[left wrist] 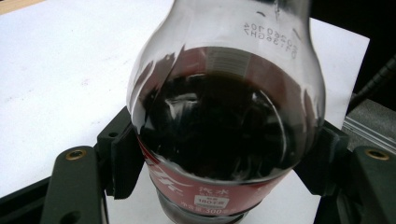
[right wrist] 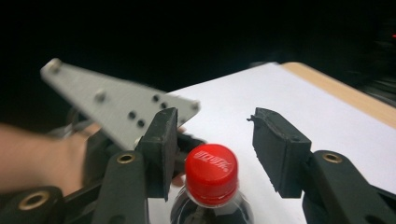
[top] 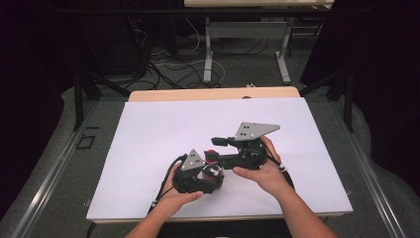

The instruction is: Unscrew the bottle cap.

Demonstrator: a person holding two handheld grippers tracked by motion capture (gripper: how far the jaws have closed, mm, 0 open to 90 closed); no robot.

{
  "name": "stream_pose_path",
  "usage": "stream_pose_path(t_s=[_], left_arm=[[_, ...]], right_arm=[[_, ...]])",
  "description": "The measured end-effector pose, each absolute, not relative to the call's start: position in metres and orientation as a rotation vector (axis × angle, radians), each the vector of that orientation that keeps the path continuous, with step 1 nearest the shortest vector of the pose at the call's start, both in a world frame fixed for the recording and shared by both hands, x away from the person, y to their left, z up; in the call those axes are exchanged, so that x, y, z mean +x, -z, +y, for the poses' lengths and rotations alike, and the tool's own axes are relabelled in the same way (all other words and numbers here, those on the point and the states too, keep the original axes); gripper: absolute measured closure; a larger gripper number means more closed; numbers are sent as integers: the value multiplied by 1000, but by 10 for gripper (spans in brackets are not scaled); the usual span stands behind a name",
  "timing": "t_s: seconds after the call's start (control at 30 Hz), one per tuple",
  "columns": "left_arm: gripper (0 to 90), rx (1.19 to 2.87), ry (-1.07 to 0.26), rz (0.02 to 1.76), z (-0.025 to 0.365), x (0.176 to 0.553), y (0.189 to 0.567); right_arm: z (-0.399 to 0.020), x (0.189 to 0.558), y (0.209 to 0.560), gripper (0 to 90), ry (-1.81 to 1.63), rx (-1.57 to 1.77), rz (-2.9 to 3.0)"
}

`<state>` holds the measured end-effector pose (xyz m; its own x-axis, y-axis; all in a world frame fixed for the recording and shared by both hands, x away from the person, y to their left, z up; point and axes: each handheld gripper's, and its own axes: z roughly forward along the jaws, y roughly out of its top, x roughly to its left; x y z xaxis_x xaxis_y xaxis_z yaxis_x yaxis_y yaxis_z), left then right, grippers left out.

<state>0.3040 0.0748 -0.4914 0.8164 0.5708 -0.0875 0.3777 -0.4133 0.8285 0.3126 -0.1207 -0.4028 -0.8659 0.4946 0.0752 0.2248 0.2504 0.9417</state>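
Two grippers: left gripper (left wrist: pixel 219 154) clamped on cola bottle (left wrist: pixel 224 126), its cap cut off; right gripper (right wrist: pixel 212 144) parted around red cap (right wrist: pixel 211 173).

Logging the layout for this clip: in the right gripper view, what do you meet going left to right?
Person's forearm → grey three-cornered plate of the left gripper → right gripper's own left-hand jaw → red bottle cap → its right-hand jaw, standing apart from the cap → wooden table edge.

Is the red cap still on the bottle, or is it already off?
On. The red cap sits on the bottle neck, between the right gripper open jaws. The left gripper holds the bottle's body.
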Motion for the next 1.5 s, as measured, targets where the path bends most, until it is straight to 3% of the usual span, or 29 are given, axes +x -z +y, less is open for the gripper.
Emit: stream_pose_path(t_s=[0.4,0.63,0.8,1.17,1.5], left_arm=[[293,2055,-260,705,74,303,491],[294,2045,-264,709,75,303,490],[294,2043,-266,700,74,303,491],[294,2059,-258,648,70,300,492],[294,2050,-267,662,73,302,491]], right_arm=[[-95,296,417,554,-1480,826,2163],[-100,296,418,556,-1491,830,2168],[-107,295,418,609,-1509,790,2196],[-123,326,411,614,-1589,280,2494],[-121,315,410,549,-1573,356,2379]])
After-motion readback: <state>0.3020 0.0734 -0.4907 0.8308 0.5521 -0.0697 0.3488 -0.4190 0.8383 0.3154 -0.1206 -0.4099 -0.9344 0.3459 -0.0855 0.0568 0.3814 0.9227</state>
